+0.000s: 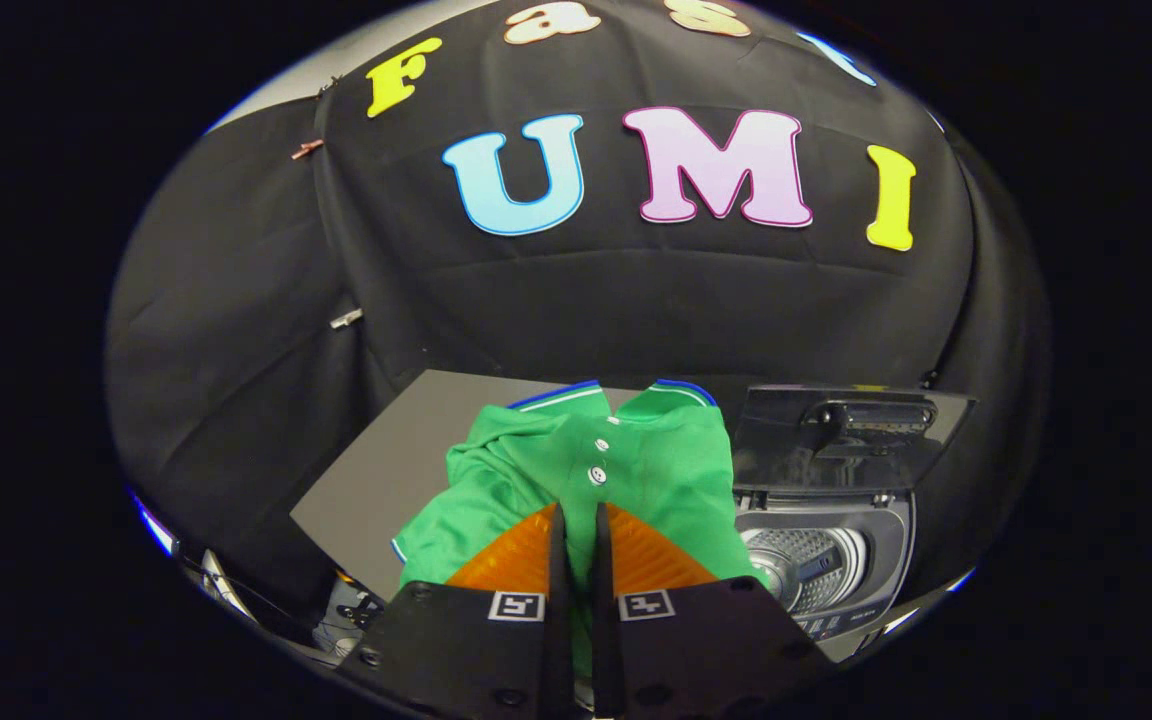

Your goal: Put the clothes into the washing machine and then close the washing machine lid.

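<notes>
A green polo shirt (626,460) with white buttons and a blue-edged collar hangs bunched just ahead of the fingers. My gripper (576,515) is shut on the shirt's fabric, which is pinched in the narrow slot between the two fingers. The shirt is lifted above a grey table (386,470). To the right of the fingers stands a small top-loading washing machine (826,560) with its lid (836,435) raised upright, and the metal drum (801,565) shows inside. The shirt's right edge hangs beside the drum's opening.
The grey table extends to the left of the shirt and back to the black cloth wall. The washer's control panel (841,620) faces forward below the drum. Cables and small gear (346,610) lie below the table's near left corner.
</notes>
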Demonstrator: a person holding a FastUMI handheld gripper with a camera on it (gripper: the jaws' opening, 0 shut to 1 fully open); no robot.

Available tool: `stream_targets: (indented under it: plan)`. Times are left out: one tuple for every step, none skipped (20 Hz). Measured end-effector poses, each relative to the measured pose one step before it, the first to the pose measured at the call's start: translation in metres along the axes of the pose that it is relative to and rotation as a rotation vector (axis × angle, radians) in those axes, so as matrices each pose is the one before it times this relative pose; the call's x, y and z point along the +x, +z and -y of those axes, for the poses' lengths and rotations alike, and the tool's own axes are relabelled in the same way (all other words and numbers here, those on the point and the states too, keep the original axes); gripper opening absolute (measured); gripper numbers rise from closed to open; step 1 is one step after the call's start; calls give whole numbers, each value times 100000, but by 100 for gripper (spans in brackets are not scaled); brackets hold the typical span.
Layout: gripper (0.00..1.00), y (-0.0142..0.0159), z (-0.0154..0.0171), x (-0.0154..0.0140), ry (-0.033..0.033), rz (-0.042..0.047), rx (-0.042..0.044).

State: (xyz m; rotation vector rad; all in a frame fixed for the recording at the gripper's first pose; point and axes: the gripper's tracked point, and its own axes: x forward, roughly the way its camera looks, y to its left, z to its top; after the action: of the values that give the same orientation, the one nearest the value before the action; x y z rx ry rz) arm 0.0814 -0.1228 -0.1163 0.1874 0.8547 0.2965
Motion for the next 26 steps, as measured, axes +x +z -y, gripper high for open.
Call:
stream_targets:
  plan:
    - [12, 142, 1319, -422, 1838, -4, 104]
    - [12, -30, 1594, -308, 1218, -572, 325]
    - [12, -82, 1538, -226, 1109, -843, 1072]
    - [12, -69, 1486, -156, 1312, -988, 1904]
    - [12, 34, 1589, -187, 842, -1089, 2078]
    - [12, 16, 1566, -236, 767, -1227, 1815]
    - [12, 117, 1472, -186, 795, -641, 1224]
    - [12, 270, 1378, -360, 1141, -1, 343]
    - [12, 176, 1313, -235, 1004, -81, -672]
    - [12, 172, 1289, -299, 1072, -159, -765]
    - [12, 106, 692, -380, 3226, -455, -598]
    - [12, 331, 336, -480, 3468, 672, -742]
    - [12, 318, 1068, -110, 190, 167, -2792]
    - [12, -122, 1514, -5, -1688, -804, -3298]
    - [12, 149, 1221, -164, -1237, -264, -1071]
    - [12, 275, 830, -390, -203, 53, 1156]
    - [12, 249, 713, -286, -376, 286, 1321]
    - [12, 277, 927, -166, -815, 831, 323]
    - [12, 343, 875, -132, -425, 1381, -348]
    - [12, 389, 749, -133, 85, 1875, -50]
    - [12, 116, 660, 41, 421, 864, 693]
    - [12, 186, 203, 50, 2131, 1103, 2310]
    - [12, -265, 511, 289, -119, -484, 837]
    - [12, -485, 1352, 408, -2459, -1000, -1269]
    - [12, -597, 1070, 319, -1802, -1528, -826]
    - [12, -555, 687, 305, -1027, -1223, 495]
